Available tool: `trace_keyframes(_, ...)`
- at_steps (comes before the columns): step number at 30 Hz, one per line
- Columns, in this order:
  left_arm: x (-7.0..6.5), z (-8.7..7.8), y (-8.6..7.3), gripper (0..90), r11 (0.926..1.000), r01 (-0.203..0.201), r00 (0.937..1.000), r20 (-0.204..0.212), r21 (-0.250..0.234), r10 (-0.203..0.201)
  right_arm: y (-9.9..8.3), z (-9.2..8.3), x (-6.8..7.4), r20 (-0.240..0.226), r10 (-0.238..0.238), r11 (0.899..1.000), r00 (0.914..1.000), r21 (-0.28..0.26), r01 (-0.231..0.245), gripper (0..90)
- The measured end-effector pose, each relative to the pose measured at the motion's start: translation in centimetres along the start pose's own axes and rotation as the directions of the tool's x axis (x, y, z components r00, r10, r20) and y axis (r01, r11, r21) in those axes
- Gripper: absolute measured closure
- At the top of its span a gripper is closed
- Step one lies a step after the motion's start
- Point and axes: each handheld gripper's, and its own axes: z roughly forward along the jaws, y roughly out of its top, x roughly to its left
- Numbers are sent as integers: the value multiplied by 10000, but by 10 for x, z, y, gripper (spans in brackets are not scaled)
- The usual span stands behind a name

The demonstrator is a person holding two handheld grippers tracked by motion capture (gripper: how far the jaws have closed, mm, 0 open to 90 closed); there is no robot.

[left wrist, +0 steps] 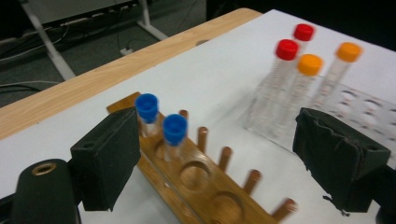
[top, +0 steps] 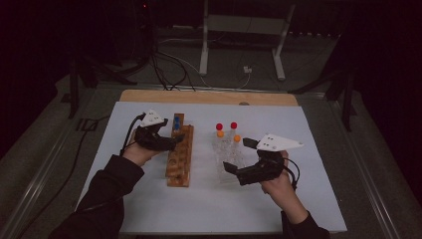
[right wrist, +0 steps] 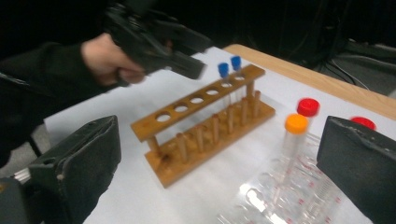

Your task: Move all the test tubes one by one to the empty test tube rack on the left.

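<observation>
Jaws: left gripper (left wrist: 219, 163) stood released over the wooden rack (left wrist: 205, 182); right gripper (right wrist: 219, 177) gaped, empty.
Desk: white sheet (top: 278, 209), dim room.
Tubes: two blue-capped tubes (left wrist: 161, 123) in the rack's far end, upper middle of the high view.
Hands: left hand (top: 139, 152) level at the rack; right hand (top: 278, 184) beside the clear rack (top: 229, 154).

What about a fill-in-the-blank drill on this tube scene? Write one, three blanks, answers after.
1. The two tubes standing in the wooden rack have ____ caps.
2. The clear rack holds two red-capped tubes and two ____-capped ones.
3. The left tongs stand ____, with nothing between the pads.

Missing words: blue; orange; open
</observation>
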Motion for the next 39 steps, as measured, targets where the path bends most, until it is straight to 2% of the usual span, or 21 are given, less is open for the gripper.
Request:
trace_keyframes(2, -5, -6, -1, 88, 10000, -22, 9998, 183, -69, 23, -1, 0, -4, 7, 71, 10000, 10000, 13, -71, 0)
trace_keyframes(5, -11, -14, -3, 38, 9999, 11, 9978, 659, -154, 0, -3, 1, -9, 267, 58, 10000, 9996, 23, -58, 0)
trace_keyframes(10, -20, -24, -9, 21, 9998, -61, 9917, 1281, -173, 83, -7, 3, -19, 833, -28, 9998, 9965, 219, 10, 0)
trace_keyframes(14, -26, -29, -13, 20, 9996, -34, 9878, 1552, -285, 77, -13, 5, -30, 1290, -4, 9994, 9916, 350, -42, 0)
trace_keyframes(19, -36, -37, -19, 20, 9989, -126, 9813, 1915, -451, 210, -20, 6, -42, 1581, 21, 9987, 9874, 494, -100, 0)
trace_keyframes(23, -45, -41, -23, 20, 9984, -289, 9789, 2007, -487, 382, -25, 8, -50, 1745, 1, 9978, 9847, 646, -115, 0)
trace_keyframes(25, -47, -43, -25, 20, 9981, -354, 9757, 2143, -506, 455, -28, 10, -54, 1811, 93, 9968, 9834, 768, -236, 0)
trace_keyframes(26, -48, -43, -26, 20, 9978, -414, 9764, 2099, -515, 514, -30, 11, -56, 1851, 111, 9965, 9827, 799, -263, 0)
trace_keyframes(28, -48, -44, -27, 20, 9979, -353, 9733, 2249, -547, 468, -34, 14, -60, 1988, 162, 9956, 9799, 877, -343, 0)
trace_keyframes(29, -49, -45, -27, 20, 9978, -374, 9747, 2183, -542, 484, -35, 15, -61, 2057, 204, 9950, 9784, 916, -400, 0)
trace_keyframes(33, -49, -45, -28, 20, 9981, -303, 9725, 2289, -534, 417, -45, 24, -67, 2273, 262, 9910, 9735, 1222, -553, 0)
trace_keyframes(35, -49, -44, -29, 20, 9982, -307, 9736, 2243, -519, 416, -50, 27, -69, 2468, 373, 9911, 9684, 1148, -674, 71)
trace_keyframes(36, -49, -44, -29, 20, 9984, -284, 9716, 2336, -495, 392, -53, 30, -69, 2511, 446, 9904, 9669, 1154, -757, 81)
trace_keyframes(38, -50, -42, -30, 20, 9985, -287, 9733, 2263, -461, 384, -57, 36, -68, 2632, 432, 9880, 9638, 1319, -803, 106)
trace_keyframes(39, -50, -42, -30, 21, 9986, -291, 9722, 2308, -432, 384, -59, 38, -67, 2635, 385, 9878, 9639, 1357, -765, 172)
